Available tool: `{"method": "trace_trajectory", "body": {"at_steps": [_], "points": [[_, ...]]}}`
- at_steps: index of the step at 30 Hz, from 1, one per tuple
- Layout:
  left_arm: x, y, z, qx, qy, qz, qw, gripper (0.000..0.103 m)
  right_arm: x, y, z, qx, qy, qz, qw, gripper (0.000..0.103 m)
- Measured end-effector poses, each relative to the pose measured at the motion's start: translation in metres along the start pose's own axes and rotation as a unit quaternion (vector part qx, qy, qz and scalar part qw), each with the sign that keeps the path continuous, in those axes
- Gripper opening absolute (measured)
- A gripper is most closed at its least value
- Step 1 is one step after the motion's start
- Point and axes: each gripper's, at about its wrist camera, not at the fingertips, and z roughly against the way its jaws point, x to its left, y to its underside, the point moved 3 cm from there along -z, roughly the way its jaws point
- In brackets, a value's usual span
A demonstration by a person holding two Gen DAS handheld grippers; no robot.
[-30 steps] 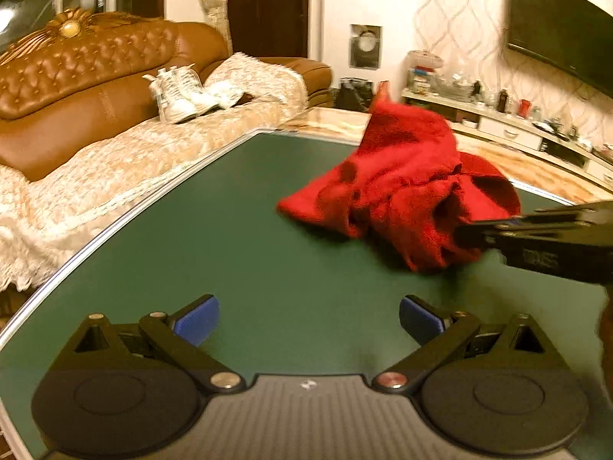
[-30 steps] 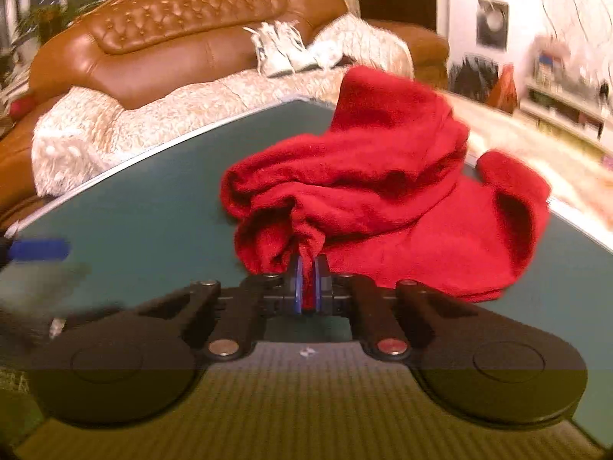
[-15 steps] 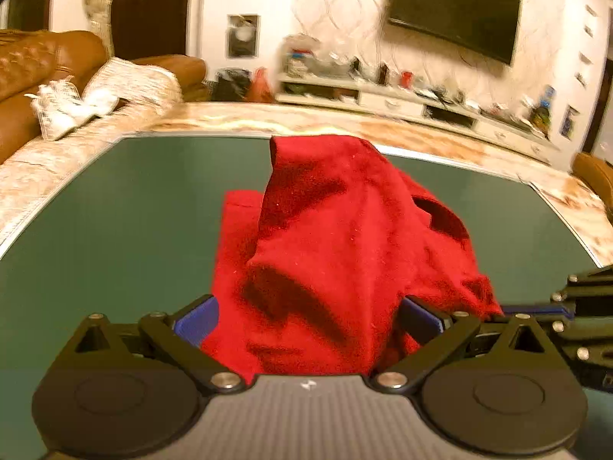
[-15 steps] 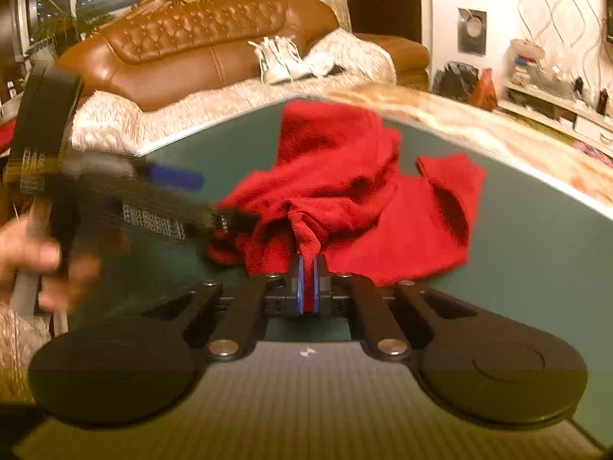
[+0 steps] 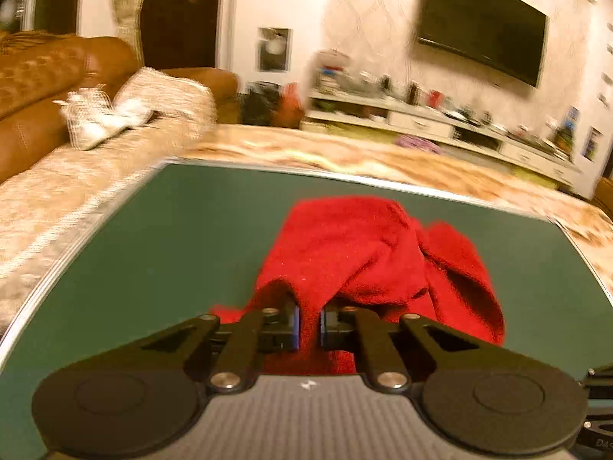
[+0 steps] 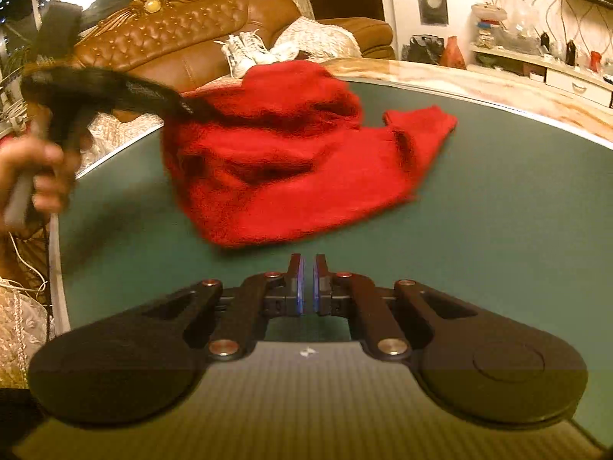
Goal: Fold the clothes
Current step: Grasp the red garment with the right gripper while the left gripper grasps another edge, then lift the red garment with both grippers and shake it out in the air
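Note:
A crumpled red garment lies heaped on the green table. My left gripper is closing its jaws on a raised fold at the garment's near edge, and red cloth fills the gap between the blue pads. In the right wrist view the garment spreads across the table's middle, with a flap reaching right. There a hand holds the left gripper, whose tip is buried in the cloth's upper left. My right gripper is shut with nothing between its pads, just short of the garment's near hem.
A brown leather sofa with a cream cover and white shoes stands beyond the table's left rim. A low cabinet with clutter and a wall television are far behind. Bare green surface lies right of the garment.
My left gripper went from wide open to closed on the garment's near fold. The red cloth that was between the right gripper's pads is gone from them, and the garment now lies ahead of it.

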Motion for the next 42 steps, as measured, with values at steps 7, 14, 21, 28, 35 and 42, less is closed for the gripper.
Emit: {"method": "trace_trajectory", "body": {"at_steps": [7, 14, 21, 28, 35, 42], "points": [[0.039, -0.002, 0.016, -0.01, -0.049, 0.029, 0.9983, 0.008, -0.005, -0.025, -0.024, 0.003, 0.004, -0.049, 0.999, 0.058], [0.063, -0.008, 0.028, -0.019, -0.064, 0.067, 0.9955, 0.008, 0.005, -0.07, -0.071, -0.006, 0.042, -0.077, 0.996, 0.066], [0.095, -0.031, 0.051, -0.044, -0.099, 0.083, 0.9907, 0.008, -0.011, -0.079, -0.077, -0.002, 0.077, -0.103, 0.992, 0.006], [0.116, -0.038, 0.068, -0.053, -0.121, 0.1, 0.9862, 0.008, -0.064, -0.092, 0.033, -0.133, 0.176, -0.157, 0.963, 0.006], [0.123, -0.024, 0.068, -0.047, -0.117, 0.108, 0.9861, 0.007, -0.125, -0.067, 0.068, -0.134, 0.306, -0.187, 0.924, 0.007], [0.103, -0.049, 0.095, -0.079, -0.097, 0.081, 0.9888, 0.008, -0.141, -0.033, 0.031, -0.07, 0.292, -0.247, 0.921, 0.015]]}}
